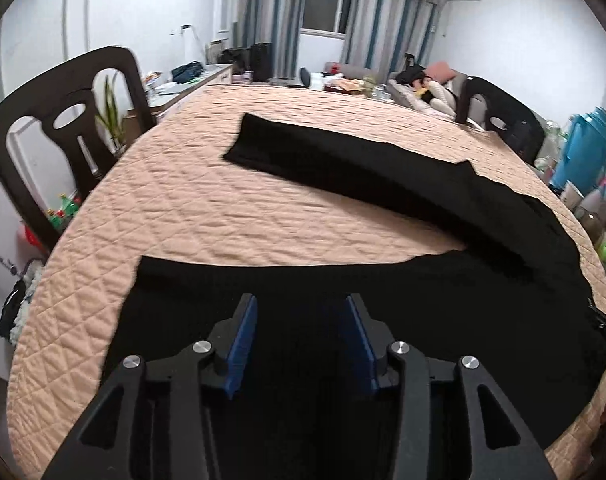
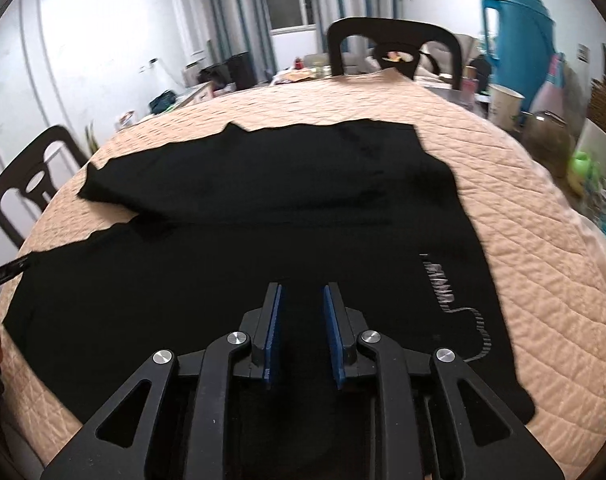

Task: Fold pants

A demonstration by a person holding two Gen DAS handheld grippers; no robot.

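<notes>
Black fabric pants (image 1: 383,184) were seen spread flat across a round table covered with a quilted peach cloth (image 1: 191,216), the two legs splayed apart toward the left and the waist end lying toward the right. In the left wrist view, one leg was stretched across the far side of the table while the other lay near, beneath the left gripper (image 1: 303,312), whose blue-padded fingers (image 1: 245,336) were held wide apart over the dark cloth with nothing caught between them. In the right wrist view, the right gripper (image 2: 303,300) was held above the broad upper part of the pants, its fingers parted by a narrower gap and likewise empty. Pale lettering (image 2: 443,288) was visible on the fabric just to its right. Dark wooden chairs (image 2: 395,48) were drawn up at the table's far and left edges, and a tall blue thermos jug (image 2: 519,36) stood at far right.
</notes>
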